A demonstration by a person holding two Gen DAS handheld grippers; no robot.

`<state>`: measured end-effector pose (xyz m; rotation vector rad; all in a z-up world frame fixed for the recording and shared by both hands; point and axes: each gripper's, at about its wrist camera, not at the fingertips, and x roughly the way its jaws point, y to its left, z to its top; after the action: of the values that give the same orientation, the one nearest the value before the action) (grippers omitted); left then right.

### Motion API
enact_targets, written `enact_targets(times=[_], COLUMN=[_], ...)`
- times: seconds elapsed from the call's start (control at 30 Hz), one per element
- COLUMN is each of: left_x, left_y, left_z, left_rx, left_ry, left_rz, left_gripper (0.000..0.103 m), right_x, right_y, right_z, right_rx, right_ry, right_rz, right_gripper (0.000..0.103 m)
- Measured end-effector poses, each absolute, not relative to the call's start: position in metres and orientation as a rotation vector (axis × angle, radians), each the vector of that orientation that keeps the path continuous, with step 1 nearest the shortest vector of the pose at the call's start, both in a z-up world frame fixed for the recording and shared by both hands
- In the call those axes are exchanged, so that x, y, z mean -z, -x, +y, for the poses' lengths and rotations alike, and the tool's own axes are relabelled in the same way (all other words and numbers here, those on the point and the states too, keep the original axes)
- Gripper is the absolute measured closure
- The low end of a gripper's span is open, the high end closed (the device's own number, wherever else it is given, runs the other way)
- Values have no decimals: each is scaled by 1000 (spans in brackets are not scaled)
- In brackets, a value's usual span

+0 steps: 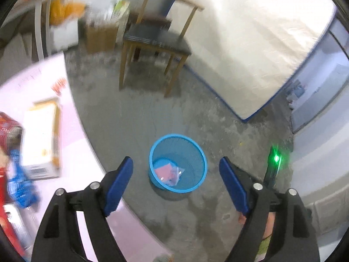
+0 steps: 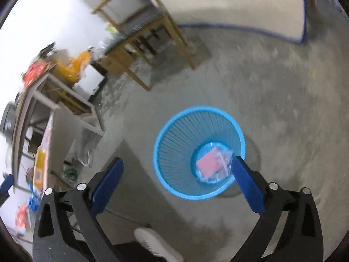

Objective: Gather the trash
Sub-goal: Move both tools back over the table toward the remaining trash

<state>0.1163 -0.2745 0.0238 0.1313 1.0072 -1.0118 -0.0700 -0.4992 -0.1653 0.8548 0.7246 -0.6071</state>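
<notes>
Tongs first: the left tongs [image 1: 176, 163] stand wide apart with nothing between the blue pads, and the right tongs [image 2: 177, 162] are spread just as wide and equally bare. Both point steeply down toward the blue mesh wastebasket [image 1: 152, 152] on the concrete floor [image 1: 135, 118]; from the right wrist view the basket sits almost directly under the tongs, one pad overlapping its rim in the picture.

At the bottom of the basket lies a pink packet in clear plastic wrap [image 2: 212, 163], so one piece of trash is already collected. More waits on the pale pink bench [image 1: 72, 152] to the left: a white and yellow carton [image 1: 41, 139], a crumpled blue wrapper [image 1: 20, 185] beside it, and red packaging [image 1: 6, 128] at the frame edge, all blurred.

The step in hand looks like turning back to the bench for the next piece. To do it well, keep the tongs spread until the pads straddle the item. The carton looks rigid and is best taken across its narrow side; the blue wrapper is likely soft and wants a firm pinch on a bunched fold. Carry it squarely above the basket's mouth before letting go, since the rim is narrow and the basket light enough to tip if knocked. A wooden chair [image 1: 152, 37] and a mattress [image 1: 250, 43] stand well beyond, out of the way.
</notes>
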Motion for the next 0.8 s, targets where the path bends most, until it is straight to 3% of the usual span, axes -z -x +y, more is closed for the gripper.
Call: enact_targets(times=[0.4, 0.63, 0.8], left_x=[-50, -43, -22], left_y=[-60, -58, -79], left_z=[-57, 62, 117], left_rx=[927, 729, 577], left_ry=[-5, 203, 322], left_rz=[726, 663, 692], left_gripper=[16, 9, 9], right_x=[34, 0, 4], right_y=[9, -22, -52], right_z=[-356, -270, -197], right_rx=[394, 57, -125], right_ry=[-335, -239, -39], right_rz=[571, 458, 502], right_gripper=[8, 8, 8])
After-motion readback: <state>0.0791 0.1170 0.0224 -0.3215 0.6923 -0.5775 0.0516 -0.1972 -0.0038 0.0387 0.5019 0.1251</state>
